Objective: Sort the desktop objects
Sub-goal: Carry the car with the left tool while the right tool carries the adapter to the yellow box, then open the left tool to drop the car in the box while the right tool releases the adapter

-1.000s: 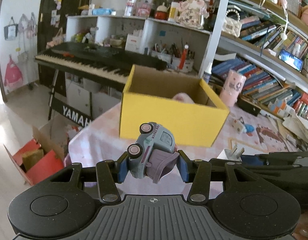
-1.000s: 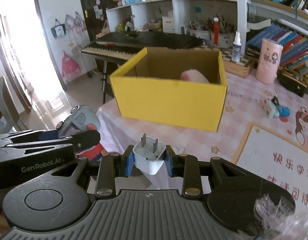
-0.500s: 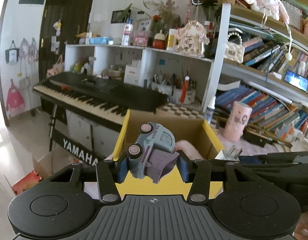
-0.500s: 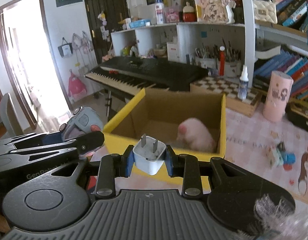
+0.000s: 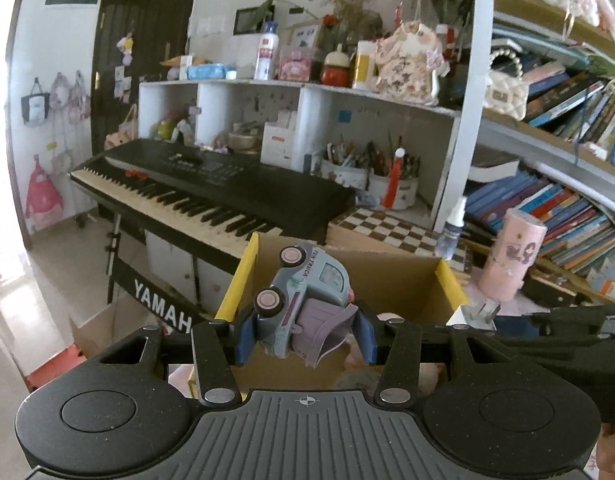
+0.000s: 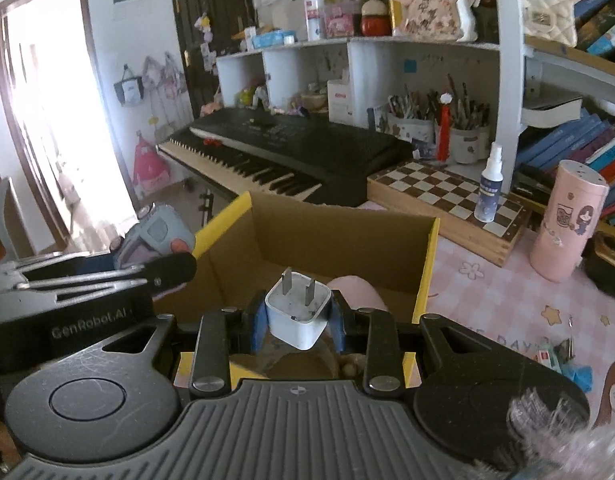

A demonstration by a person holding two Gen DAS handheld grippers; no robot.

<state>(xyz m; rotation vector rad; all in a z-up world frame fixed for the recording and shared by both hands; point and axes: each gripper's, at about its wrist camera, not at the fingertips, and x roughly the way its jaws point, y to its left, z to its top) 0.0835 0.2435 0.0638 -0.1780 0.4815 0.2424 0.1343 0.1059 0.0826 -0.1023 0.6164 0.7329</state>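
Grippers now over open yellow box (image 6: 421, 280), which sat well ahead a second ago: left gripper (image 5: 305, 338) pinching toy truck (image 5: 307, 300), right gripper (image 6: 297, 320) pinching white charger plug (image 6: 297, 316), so release into box looks imminent.

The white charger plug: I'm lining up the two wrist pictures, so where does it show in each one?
Left wrist view: the white charger plug sits at right of centre, prongs up, at the tip of the right gripper, beside the yellow box's right wall.
Right wrist view: it is at bottom centre, clamped between the blue pads of the right gripper's jaws, over the box opening.
Shared landmark: the yellow box, also at.
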